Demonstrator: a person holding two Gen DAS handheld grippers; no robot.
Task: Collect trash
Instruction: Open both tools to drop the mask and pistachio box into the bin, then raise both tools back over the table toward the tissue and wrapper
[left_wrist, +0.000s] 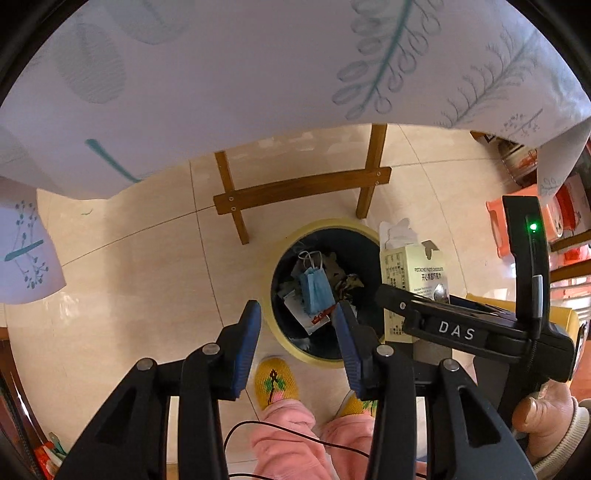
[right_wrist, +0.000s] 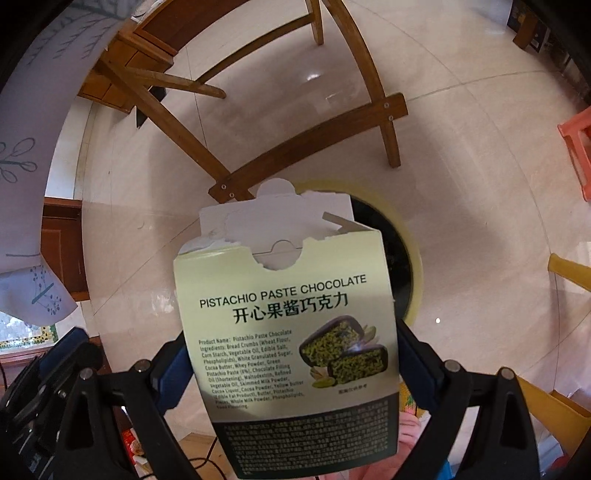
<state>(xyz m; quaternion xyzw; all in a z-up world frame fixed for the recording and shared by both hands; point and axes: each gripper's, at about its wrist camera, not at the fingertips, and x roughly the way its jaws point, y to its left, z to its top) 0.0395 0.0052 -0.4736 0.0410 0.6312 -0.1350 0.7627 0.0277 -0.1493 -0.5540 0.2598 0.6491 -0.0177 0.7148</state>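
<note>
Glossy tile floor (left_wrist: 147, 266); round bin (left_wrist: 275, 332), flat cardboard box (right_wrist: 288, 332).

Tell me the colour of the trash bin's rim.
Pale yellow; the trash bin's rim shows best in the left wrist view.

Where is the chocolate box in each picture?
Left wrist view: the box stands right of middle, beside the bin, held in the right tongs.
Right wrist view: the box fills the lower middle, clamped between the blue pads, and hides most of the bin behind it.
Shared landmark: the wooden leg brace on the floor beyond the bin.
</note>
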